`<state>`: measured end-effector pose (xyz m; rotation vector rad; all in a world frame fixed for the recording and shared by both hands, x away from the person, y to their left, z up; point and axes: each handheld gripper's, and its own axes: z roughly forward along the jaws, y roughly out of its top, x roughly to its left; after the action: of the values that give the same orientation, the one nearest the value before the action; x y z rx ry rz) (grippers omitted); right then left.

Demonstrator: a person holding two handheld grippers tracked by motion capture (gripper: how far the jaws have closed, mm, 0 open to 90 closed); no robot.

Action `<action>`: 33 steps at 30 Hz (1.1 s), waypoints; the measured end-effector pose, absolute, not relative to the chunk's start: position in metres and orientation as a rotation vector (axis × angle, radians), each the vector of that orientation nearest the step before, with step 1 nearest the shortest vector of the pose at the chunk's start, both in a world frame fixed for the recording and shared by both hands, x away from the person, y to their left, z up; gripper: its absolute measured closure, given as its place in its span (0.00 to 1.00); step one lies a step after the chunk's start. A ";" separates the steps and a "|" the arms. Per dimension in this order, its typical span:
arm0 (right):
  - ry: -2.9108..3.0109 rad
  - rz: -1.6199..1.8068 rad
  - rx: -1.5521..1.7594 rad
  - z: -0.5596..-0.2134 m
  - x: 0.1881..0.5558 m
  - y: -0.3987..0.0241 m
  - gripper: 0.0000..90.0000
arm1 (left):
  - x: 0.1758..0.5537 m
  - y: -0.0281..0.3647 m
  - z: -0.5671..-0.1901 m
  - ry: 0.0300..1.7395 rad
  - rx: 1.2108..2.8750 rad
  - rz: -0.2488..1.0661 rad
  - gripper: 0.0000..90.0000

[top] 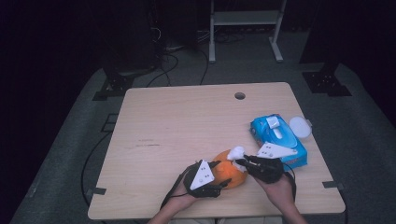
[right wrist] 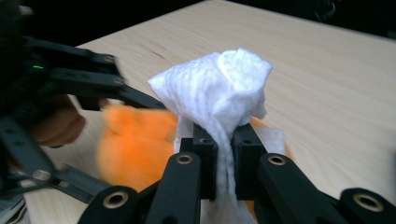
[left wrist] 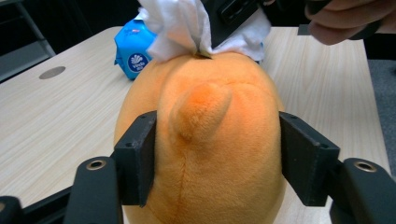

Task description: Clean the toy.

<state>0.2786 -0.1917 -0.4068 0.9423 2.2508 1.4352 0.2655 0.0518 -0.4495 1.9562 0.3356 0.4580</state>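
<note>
A: How do the jaws of the left gripper (left wrist: 217,158) stand?

B: About half apart, one black pad on each flank of the round orange plush toy (left wrist: 205,140), both touching its fur. It grips the toy.

A: And the right gripper (right wrist: 224,161)?

B: Its jaws are nearly together, pinching a crumpled white wet wipe (right wrist: 217,95). The wipe's neck runs down between the two pads and its bunched top stands above them.

A: Where is the toy?

B: On the pale wooden table (top: 187,116), near the front edge, right of its middle, between the two grippers. In the high view the left gripper (top: 224,179) is at the toy (top: 229,171) from the left, and the right gripper (top: 239,161) holds the wipe (top: 236,152) at the toy's upper right side.

A: Textures?

B: The toy is short soft pile with a seam down the middle and a small stubby nub. The wipe is thin embossed cloth, bunched up and touching the top of the toy in the left gripper view.

A: Anything else around?

B: A blue soft pack of wipes (top: 275,137) lies near the right edge, just behind the right hand (top: 280,189), with a round white lid (top: 300,126) beside it. A round hole (top: 239,95) sits near the far edge.
</note>
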 end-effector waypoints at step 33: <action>2.230 1.489 1.070 -0.423 0.291 -0.204 0.91 | 0.279 0.071 -0.448 0.414 1.961 0.384 0.37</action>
<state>0.2906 -0.2036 -0.4229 1.0698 2.2300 1.4893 0.2788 0.0709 -0.4477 1.9611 0.4136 0.3837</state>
